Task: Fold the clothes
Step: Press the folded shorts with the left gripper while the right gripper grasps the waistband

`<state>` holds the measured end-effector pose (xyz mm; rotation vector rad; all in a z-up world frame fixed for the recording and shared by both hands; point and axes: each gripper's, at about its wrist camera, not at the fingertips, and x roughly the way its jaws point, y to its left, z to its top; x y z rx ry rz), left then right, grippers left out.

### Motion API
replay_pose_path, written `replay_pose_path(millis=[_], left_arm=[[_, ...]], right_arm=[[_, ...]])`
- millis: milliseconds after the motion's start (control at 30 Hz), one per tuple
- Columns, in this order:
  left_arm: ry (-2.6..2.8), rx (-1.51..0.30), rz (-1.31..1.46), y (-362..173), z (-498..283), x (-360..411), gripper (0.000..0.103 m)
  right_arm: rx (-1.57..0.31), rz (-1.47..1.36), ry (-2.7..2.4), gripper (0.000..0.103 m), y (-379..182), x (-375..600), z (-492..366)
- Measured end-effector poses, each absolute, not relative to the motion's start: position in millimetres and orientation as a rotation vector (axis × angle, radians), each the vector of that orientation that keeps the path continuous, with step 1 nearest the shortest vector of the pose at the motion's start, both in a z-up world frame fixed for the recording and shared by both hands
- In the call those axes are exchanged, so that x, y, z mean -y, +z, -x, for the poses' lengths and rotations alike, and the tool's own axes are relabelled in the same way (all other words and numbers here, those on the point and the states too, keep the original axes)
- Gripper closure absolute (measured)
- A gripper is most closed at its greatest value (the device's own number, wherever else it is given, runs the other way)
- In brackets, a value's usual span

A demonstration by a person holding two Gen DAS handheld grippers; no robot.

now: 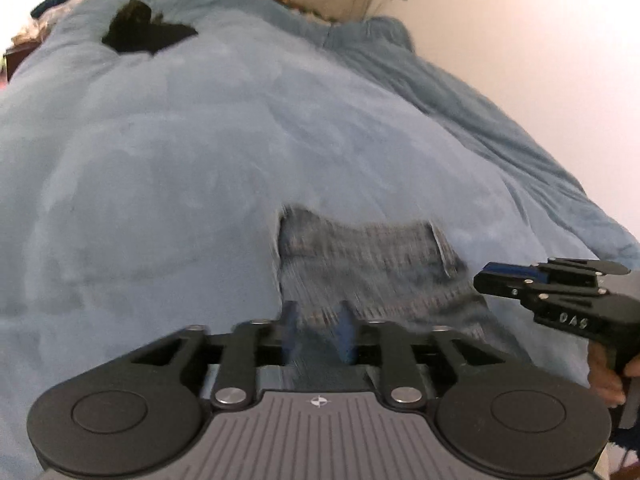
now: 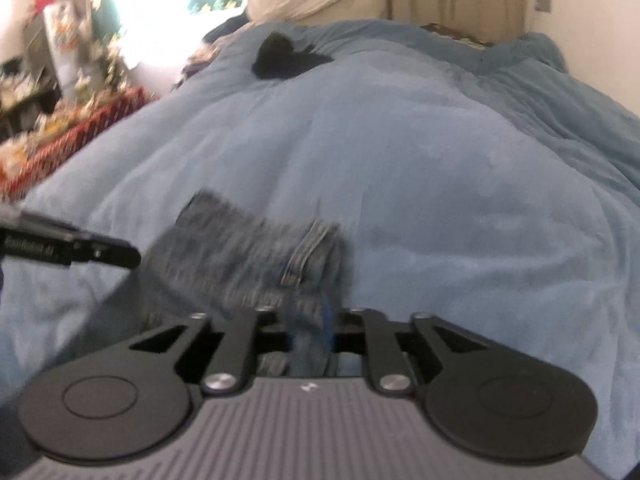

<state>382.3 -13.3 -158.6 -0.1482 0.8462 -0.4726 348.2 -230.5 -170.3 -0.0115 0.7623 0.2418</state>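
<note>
On the blue blanket (image 1: 200, 160), the jeans (image 1: 368, 264) lie at its near edge, blurred. The left gripper (image 1: 318, 334) clamps denim at their left side; the right gripper (image 2: 310, 330) clamps denim at their right. Far beyond the jeans lies a black garment (image 1: 144, 34). No containers show.

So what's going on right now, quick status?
Left gripper and right gripper both shut on jeans. Jeans over blue blanket. Nothing blocking.

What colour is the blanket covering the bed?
Light blue, a soft fleecy blanket; the right wrist view shows it best.
</note>
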Motion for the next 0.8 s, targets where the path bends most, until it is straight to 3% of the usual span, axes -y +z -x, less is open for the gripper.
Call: replay_pose_path(millis=[33, 300, 400, 467, 567, 800], left_arm=[[-0.455, -0.85, 0.158, -161, -387, 13, 0.073], [-0.439, -0.902, 0.187, -185, -414, 21, 0.072], [-0.448, -0.911, 0.238, -191, -416, 15, 0.078], [-0.457, -0.878, 0.253, -185, -411, 14, 0.082], [-0.467, -0.815, 0.208, -180, -402, 19, 0.083], [-0.419, -0.814, 0.131, -201, -405, 31, 0.076]], right_arm=[[-0.763, -0.011, 0.232, 0.07, -168, 233, -356], [-0.849, -0.055, 0.194, 0.069, -191, 216, -398], [-0.809, -0.003, 0.192, 0.087, -192, 211, -393], [-0.745, 0.074, 0.19, 0.092, -188, 201, -383], [-0.65, 0.173, 0.187, 0.092, -178, 193, -368], [-0.731, 0.154, 0.185, 0.086, -211, 208, -385]])
